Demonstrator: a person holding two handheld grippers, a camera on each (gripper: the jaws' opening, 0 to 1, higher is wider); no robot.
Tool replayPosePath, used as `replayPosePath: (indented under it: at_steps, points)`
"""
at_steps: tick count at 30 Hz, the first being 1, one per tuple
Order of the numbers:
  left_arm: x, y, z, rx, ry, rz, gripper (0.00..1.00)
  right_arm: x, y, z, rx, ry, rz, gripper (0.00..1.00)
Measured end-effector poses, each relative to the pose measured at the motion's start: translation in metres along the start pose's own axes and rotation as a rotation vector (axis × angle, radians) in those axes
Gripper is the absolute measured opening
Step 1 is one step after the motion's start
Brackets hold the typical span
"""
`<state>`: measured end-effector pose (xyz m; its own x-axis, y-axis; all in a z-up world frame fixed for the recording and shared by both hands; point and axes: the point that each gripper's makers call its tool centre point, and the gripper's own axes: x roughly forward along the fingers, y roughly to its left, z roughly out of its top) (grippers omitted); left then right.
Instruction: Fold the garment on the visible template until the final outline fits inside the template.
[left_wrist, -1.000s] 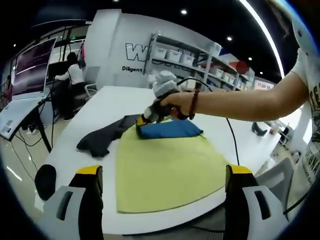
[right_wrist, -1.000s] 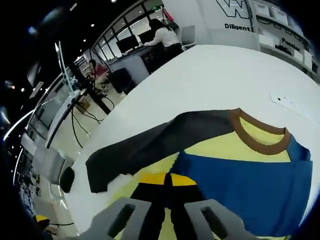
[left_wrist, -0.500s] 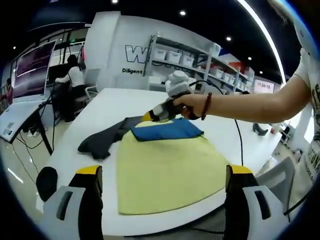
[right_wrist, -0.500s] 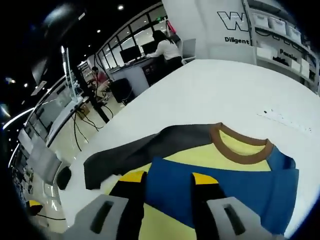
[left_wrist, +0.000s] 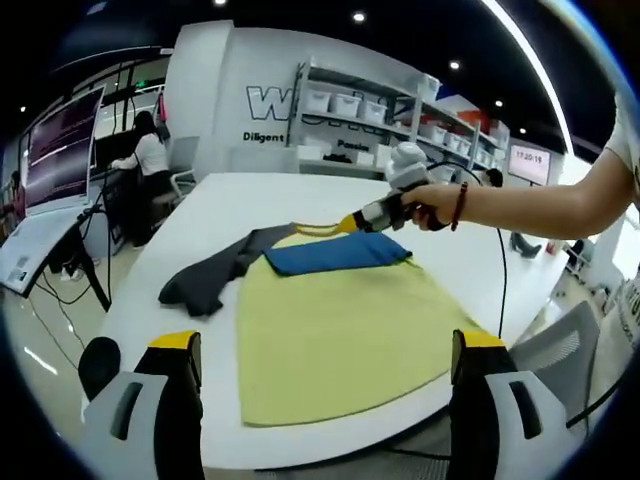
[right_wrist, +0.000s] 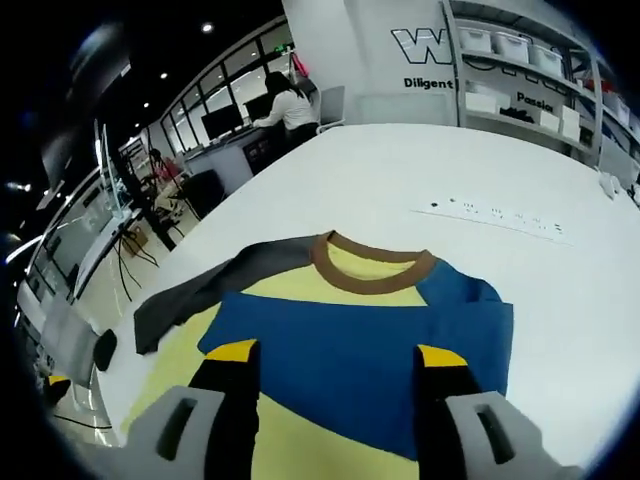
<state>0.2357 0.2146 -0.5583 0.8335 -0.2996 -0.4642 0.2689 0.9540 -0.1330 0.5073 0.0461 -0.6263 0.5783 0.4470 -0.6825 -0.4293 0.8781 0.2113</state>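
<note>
The yellow garment lay flat on a white table, one blue sleeve folded across its chest and a grey sleeve spread toward the edge. Both the left gripper and the right gripper stood open, holding nothing. Shelving with white bins lined the far wall, and a person sat at a desk.

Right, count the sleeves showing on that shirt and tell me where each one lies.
2. The grey sleeve stretches out flat on the white table, away from the yellow body. The blue sleeve is folded across the shirt, below the brown collar.
</note>
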Motion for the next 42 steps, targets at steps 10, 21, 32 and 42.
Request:
replayPosePath:
  at_steps: [10,21,32,42]
  points:
    - [-0.001,0.007,-0.004,-0.037,0.019,0.034,0.99,-0.025,-0.047,-0.024,0.068,0.015,-0.095,0.55]
    - [-0.001,0.009,-0.005,-0.04,0.021,0.048,0.99,-0.042,-0.09,-0.053,0.161,0.017,-0.13,0.45]
    - [0.0,0.009,-0.006,-0.027,0.027,0.051,0.99,-0.039,-0.098,-0.072,0.211,0.042,-0.131,0.24]
    - [0.0,0.01,-0.006,-0.022,0.028,0.055,0.99,-0.038,-0.099,-0.077,0.216,0.055,-0.153,0.0]
